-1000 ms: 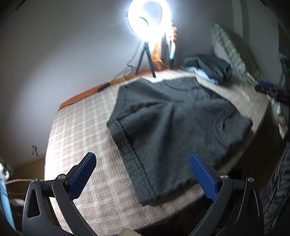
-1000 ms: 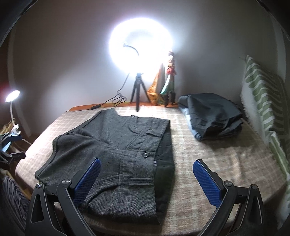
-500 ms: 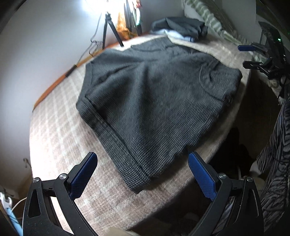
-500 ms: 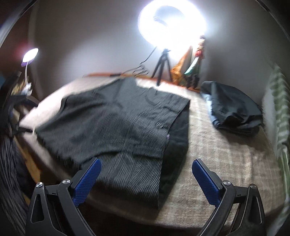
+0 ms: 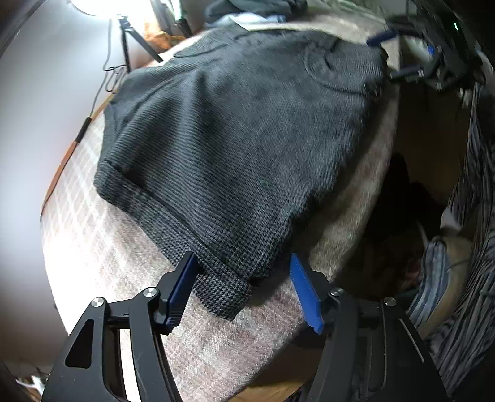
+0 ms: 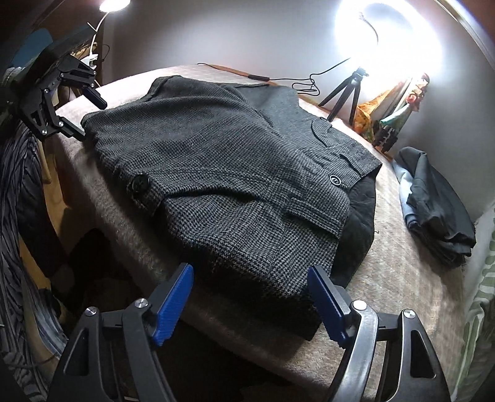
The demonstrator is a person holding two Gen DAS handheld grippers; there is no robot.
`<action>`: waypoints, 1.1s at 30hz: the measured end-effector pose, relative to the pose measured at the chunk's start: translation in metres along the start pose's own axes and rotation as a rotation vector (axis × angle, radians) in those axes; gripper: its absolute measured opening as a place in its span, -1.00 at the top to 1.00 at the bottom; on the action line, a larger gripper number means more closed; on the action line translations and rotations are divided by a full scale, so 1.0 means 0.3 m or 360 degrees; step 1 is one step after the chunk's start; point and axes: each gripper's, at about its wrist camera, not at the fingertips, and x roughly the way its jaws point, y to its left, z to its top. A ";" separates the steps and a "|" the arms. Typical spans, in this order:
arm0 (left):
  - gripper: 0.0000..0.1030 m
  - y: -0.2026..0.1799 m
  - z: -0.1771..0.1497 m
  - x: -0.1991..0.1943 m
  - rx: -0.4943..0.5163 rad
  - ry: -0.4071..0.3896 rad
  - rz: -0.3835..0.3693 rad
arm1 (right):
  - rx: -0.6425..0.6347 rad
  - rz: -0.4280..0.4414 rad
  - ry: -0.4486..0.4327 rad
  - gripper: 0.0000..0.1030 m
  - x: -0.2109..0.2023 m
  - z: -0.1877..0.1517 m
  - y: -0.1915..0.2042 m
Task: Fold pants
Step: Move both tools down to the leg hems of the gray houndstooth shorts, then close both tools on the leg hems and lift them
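Note:
Dark grey woven pants (image 5: 235,133) lie flat on a checked beige cloth over the table (image 5: 102,247). My left gripper (image 5: 244,292) is open, its blue pads either side of the cuffed hem corner at the table's near edge. It also shows in the right wrist view (image 6: 83,114), at the pants' far left corner. My right gripper (image 6: 250,304) is open, its pads straddling the waistband end of the pants (image 6: 235,185), whose black lining sticks out at the right. It shows blurred in the left wrist view (image 5: 402,52) at the far corner.
A ring light on a tripod (image 6: 349,89) stands at the back with a cable (image 6: 278,79). Folded dark clothes (image 6: 433,204) are stacked at the right. A figurine (image 6: 411,102) stands by the wall. A desk lamp (image 6: 105,6) is far left. The table edge drops off below both grippers.
Both grippers have moved down and in toward the pants. Their jaws have narrowed and now straddle the hem corner and the waistband edge.

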 end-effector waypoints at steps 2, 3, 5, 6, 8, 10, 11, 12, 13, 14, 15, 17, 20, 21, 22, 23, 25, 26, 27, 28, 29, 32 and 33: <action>-0.11 -0.003 -0.001 0.009 0.0023 -0.0006 0.0016 | 0.0012 0.0009 -0.0001 -0.50 0.004 -0.005 -0.007; -0.11 -0.001 -0.002 0.010 0.0030 -0.0024 0.0014 | 0.0018 0.0005 0.0001 -0.50 0.006 -0.009 -0.012; -0.11 0.003 -0.003 0.014 0.0035 -0.0039 0.0000 | 0.0008 -0.0025 0.0018 -0.50 0.019 -0.014 -0.015; -0.11 0.010 -0.003 0.014 0.0030 -0.0044 -0.0017 | -0.0004 -0.0037 0.0032 -0.50 0.027 -0.017 -0.015; -0.11 0.025 -0.009 0.016 0.0002 -0.0048 -0.0057 | -0.0042 -0.0058 0.0049 -0.48 0.037 -0.025 -0.003; -0.01 0.047 -0.011 0.016 -0.0042 -0.0058 -0.0091 | -0.0090 -0.0085 0.0055 -0.41 0.044 -0.026 0.012; 0.05 0.056 -0.011 0.018 -0.0065 -0.0069 -0.0116 | -0.0112 -0.0094 0.0049 -0.34 0.045 -0.023 0.017; 0.13 0.057 -0.014 0.017 -0.0080 -0.0081 -0.0132 | -0.0122 -0.0096 0.0045 -0.25 0.043 -0.020 0.021; 0.17 0.063 -0.013 0.014 -0.0098 -0.0098 -0.0154 | -0.0134 -0.0095 0.0043 -0.20 0.042 -0.016 0.022; 0.28 0.073 -0.013 0.009 -0.0118 -0.0128 -0.0188 | -0.0141 -0.0096 0.0041 -0.16 0.043 -0.013 0.025; 0.42 0.075 -0.013 0.003 -0.0129 -0.0149 -0.0209 | -0.0149 -0.0102 0.0037 -0.08 0.042 -0.010 0.026; 0.57 0.079 -0.011 -0.014 -0.0143 -0.0205 -0.0228 | -0.0158 -0.0103 0.0025 0.09 0.039 -0.002 0.028; 0.70 0.081 0.000 -0.038 -0.0138 -0.0269 -0.0186 | -0.0129 -0.0106 0.0007 0.29 0.026 0.013 0.016; 0.72 0.084 0.010 -0.043 -0.0123 -0.0282 -0.0168 | -0.0113 -0.0110 -0.0011 0.43 0.016 0.021 0.009; 0.72 0.088 0.016 -0.051 -0.0117 -0.0296 -0.0156 | -0.0100 -0.0132 -0.0027 0.54 0.006 0.030 0.000; 0.73 0.096 0.019 -0.059 -0.0117 -0.0311 -0.0150 | -0.0089 -0.0147 -0.0038 0.57 -0.001 0.038 -0.008; 0.74 0.124 0.035 -0.089 -0.0142 -0.0367 -0.0128 | -0.0051 -0.0146 -0.0081 0.60 -0.024 0.060 -0.029; 0.75 0.140 0.040 -0.105 -0.0155 -0.0392 -0.0118 | -0.0037 -0.0151 -0.0100 0.62 -0.033 0.070 -0.034; 0.75 0.157 0.046 -0.120 -0.0164 -0.0414 -0.0107 | -0.0025 -0.0164 -0.0124 0.64 -0.045 0.080 -0.038; 0.75 0.175 0.054 -0.136 -0.0172 -0.0436 -0.0094 | -0.0021 -0.0184 -0.0149 0.65 -0.056 0.092 -0.043; 0.76 0.191 0.067 -0.154 -0.0178 -0.0457 -0.0076 | -0.0020 -0.0205 -0.0172 0.66 -0.068 0.106 -0.049; 0.77 0.245 0.103 -0.206 -0.0195 -0.0531 -0.0017 | 0.0015 -0.0261 -0.0257 0.67 -0.116 0.155 -0.077; 0.78 0.260 0.110 -0.217 -0.0198 -0.0550 -0.0006 | 0.0041 -0.0276 -0.0290 0.67 -0.134 0.174 -0.094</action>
